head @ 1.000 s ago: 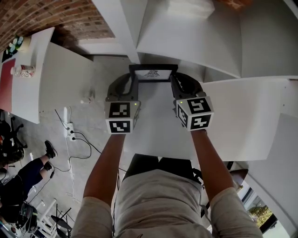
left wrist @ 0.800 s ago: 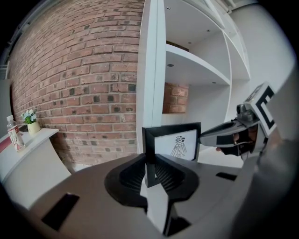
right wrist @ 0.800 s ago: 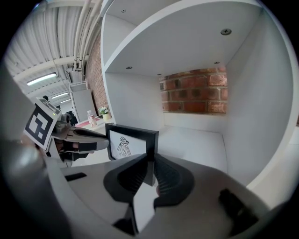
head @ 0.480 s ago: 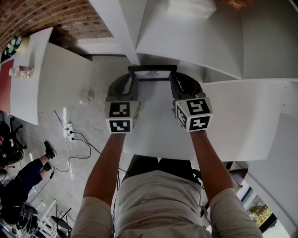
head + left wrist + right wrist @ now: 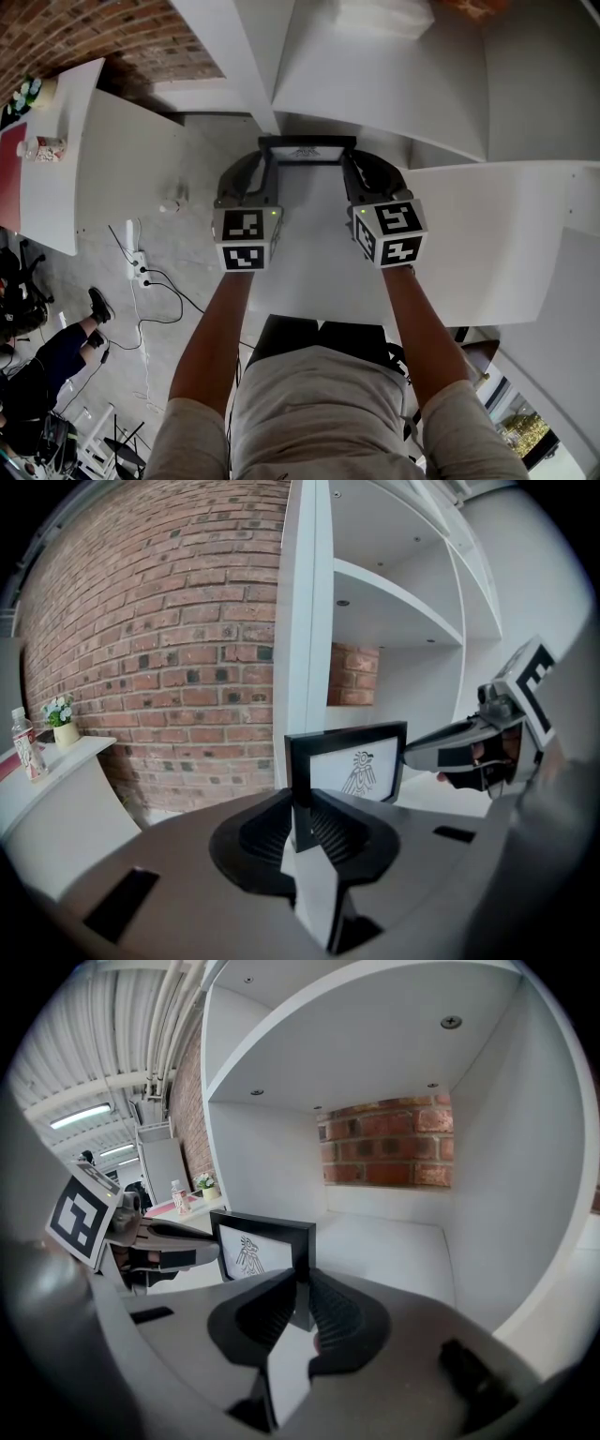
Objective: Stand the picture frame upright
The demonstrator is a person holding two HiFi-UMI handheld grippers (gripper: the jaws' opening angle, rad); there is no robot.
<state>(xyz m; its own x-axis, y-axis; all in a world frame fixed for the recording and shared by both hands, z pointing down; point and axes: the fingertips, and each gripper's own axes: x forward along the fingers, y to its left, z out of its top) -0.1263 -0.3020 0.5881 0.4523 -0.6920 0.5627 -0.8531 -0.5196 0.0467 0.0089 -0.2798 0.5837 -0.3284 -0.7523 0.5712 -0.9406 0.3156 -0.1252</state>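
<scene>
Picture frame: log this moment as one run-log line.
object: picture frame upright | left gripper: shut on its left edge | right gripper: shut on its right edge

Matt black picture frame; smooth white shelf; rough brick wall

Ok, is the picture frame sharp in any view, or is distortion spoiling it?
Left gripper view: picture frame sharp, drawing legible, brick wall bowed by the lens. Right gripper view: frame sharp, shelf walls curved. Head view: frame tiny, drawing unreadable.
</scene>
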